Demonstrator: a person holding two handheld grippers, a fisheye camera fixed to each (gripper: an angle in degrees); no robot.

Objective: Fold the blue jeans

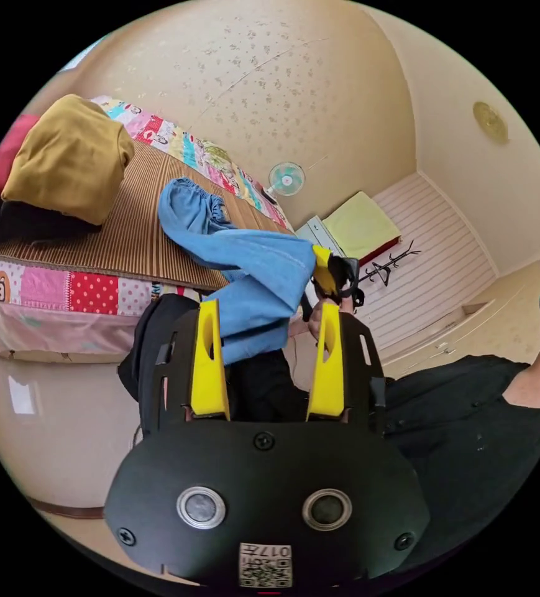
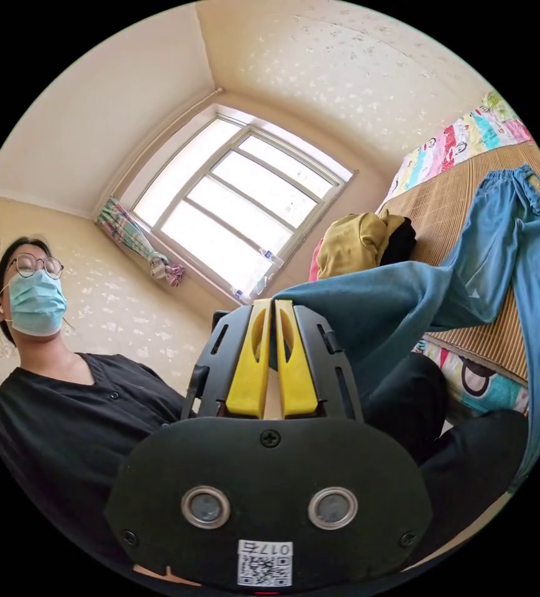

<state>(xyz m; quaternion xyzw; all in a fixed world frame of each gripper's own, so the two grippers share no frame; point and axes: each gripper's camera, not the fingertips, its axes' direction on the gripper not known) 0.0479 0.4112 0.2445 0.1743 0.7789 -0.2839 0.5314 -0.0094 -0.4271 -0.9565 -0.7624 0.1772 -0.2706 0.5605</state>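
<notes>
Pinching jeans (image 2: 406, 298) hem in right gripper (image 2: 274, 306) | left gripper (image 1: 268, 311) gaping, empty | advising catching other hem level.

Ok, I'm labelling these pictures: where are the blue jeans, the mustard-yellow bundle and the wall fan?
blue jeans (image 1: 254, 261): left gripper view, on the leg lifted off the bed.
mustard-yellow bundle (image 1: 68, 158): left gripper view, middle of the cloth.
wall fan (image 1: 286, 178): left gripper view, centre of the round guard.
</notes>
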